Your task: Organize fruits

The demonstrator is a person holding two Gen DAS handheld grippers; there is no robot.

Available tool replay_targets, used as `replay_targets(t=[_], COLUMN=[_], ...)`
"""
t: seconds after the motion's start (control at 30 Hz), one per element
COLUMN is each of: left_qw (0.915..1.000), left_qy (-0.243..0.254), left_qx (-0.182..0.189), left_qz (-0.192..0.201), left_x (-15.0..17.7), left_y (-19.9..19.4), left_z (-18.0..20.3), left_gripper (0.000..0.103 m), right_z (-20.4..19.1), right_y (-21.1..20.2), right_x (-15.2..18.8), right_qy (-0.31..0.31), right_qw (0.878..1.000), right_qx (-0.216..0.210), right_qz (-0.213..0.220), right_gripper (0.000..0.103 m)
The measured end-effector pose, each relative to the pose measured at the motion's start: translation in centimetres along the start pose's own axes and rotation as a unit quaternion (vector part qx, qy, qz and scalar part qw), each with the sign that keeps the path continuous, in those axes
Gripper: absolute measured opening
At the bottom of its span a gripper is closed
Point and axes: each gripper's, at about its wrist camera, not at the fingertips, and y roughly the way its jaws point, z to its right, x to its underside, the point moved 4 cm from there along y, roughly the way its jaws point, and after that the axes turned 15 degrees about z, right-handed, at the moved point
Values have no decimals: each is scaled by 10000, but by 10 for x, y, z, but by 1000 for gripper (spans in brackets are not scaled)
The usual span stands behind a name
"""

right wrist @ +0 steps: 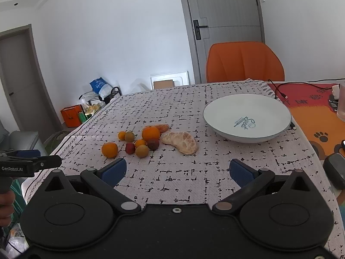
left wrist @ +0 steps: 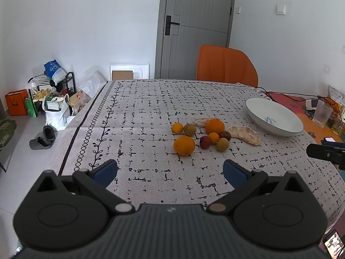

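A cluster of fruit lies on the patterned tablecloth: a large orange [left wrist: 184,145] [right wrist: 109,149] nearest, another orange [left wrist: 214,126] [right wrist: 151,133], small green and red fruits [left wrist: 222,144] [right wrist: 142,151], and a peeled pomelo segment [left wrist: 244,134] [right wrist: 180,142]. An empty white bowl [left wrist: 273,116] [right wrist: 246,117] stands to the right of them. My left gripper [left wrist: 170,171] is open and empty, short of the fruit. My right gripper [right wrist: 177,172] is open and empty, short of the pomelo segment and bowl. Each gripper shows at the edge of the other's view.
An orange chair [left wrist: 225,65] [right wrist: 244,62] stands behind the table's far edge. A cable [right wrist: 280,90], a plastic cup [left wrist: 322,112] and small items lie on the red-orange mat at the right. The table's left edge drops to floor clutter [left wrist: 51,105].
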Motion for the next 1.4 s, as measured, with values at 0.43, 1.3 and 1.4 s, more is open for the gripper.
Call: replay_targets(t=[0.43,1.3,1.4], left_qw=[10000,10000,10000], left_qy=[8,5,10], left_qx=[4,-9,-7], left_qz=[7,10,14], left_x=[0,-2,-2], left_y=[-1,-1,-1], left_z=[1,-1,-1], left_gripper=[103,103,103], right_z=[1,0,1], right_y=[1,2,2], right_x=[1,1,0], right_qy=[-4,-55,-40], right_qw=[10000,10000,10000], right_qx=[1,8,12], right_qz=[-35,-69,-57], right_gripper=[103,103,103])
